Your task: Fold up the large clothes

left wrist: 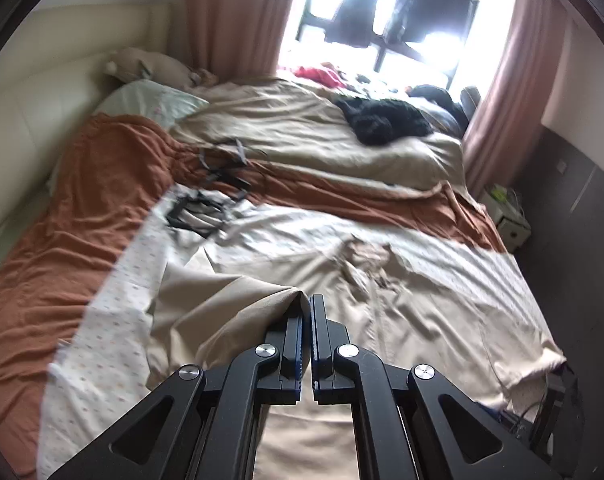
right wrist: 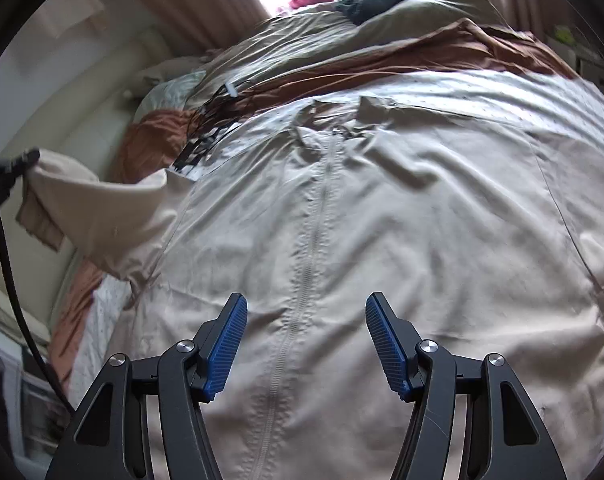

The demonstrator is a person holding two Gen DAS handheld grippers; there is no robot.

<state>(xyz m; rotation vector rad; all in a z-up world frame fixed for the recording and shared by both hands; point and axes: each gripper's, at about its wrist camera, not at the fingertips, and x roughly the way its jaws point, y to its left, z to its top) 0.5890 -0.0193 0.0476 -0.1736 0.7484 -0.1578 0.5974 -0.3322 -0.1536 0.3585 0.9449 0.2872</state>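
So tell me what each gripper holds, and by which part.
Left gripper pinches the beige jacket by its sleeve end. Right gripper holds nothing.

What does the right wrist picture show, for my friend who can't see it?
The open right gripper hovers over a beige zip-up jacket spread flat on a bed. At the left edge, the left gripper holds one sleeve lifted off the bed.

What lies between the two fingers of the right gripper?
Nothing is held there. In the right wrist view the right gripper is open above the beige jacket, and the jacket's zipper runs through the gap.
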